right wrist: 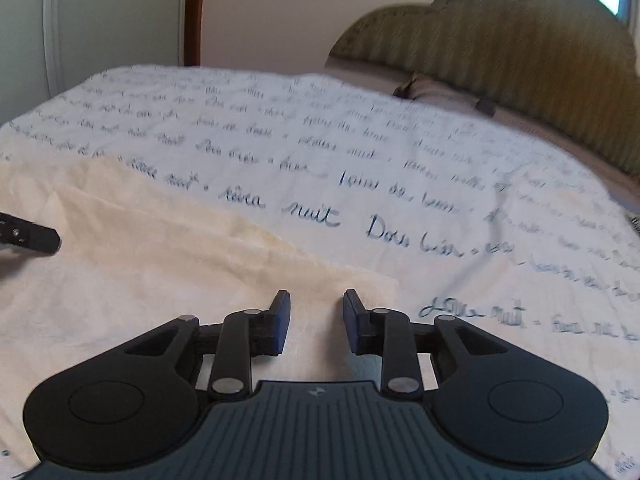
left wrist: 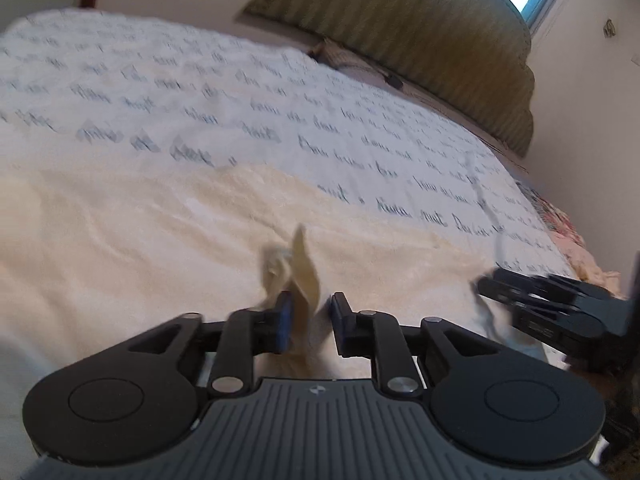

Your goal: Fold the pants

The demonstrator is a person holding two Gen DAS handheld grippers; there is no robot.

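Pants [right wrist: 152,264] lie flat on the bed [right wrist: 360,152], long axis running leftward from the right gripper [right wrist: 316,316], whose jaws stand narrowly parted, nothing between. Left gripper [left wrist: 310,322] (nearer the cloth) is part-open, a fabric flap loose between its pads.

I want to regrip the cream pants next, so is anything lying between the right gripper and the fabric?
Nothing visible. The right gripper hangs with parted jaws directly over the cream fabric pants spread on the white script-printed bedspread; only bare cloth shows between the pads.
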